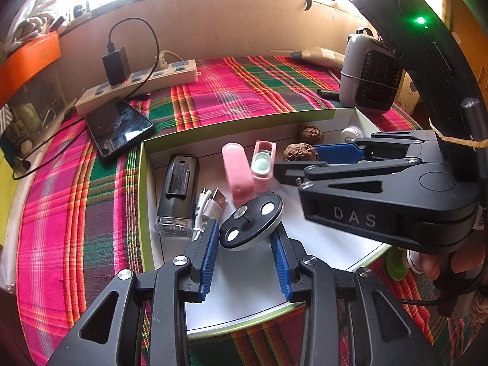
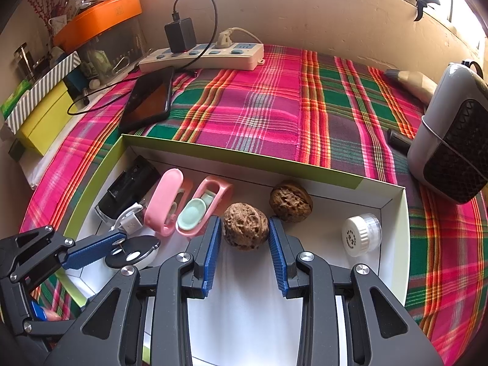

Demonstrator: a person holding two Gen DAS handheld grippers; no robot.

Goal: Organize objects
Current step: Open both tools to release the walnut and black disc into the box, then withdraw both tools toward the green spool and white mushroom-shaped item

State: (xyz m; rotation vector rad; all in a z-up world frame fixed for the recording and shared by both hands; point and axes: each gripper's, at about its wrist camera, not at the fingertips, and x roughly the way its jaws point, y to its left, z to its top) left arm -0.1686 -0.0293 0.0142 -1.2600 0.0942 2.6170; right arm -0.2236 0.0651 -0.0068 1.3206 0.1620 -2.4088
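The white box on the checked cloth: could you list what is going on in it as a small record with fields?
Container: white box with green rim
Left gripper: closed on round black disc
Right gripper: astride nearer walnut, small gaps at pads
Second walnut: just behind
White-capped jar: right end
Pink cases: left of walnuts

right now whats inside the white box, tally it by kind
walnuts: 2
pink clip cases: 2
black cartridge: 1
white usb cable: 1
small white-capped jar: 1
black round disc: 1
total: 8
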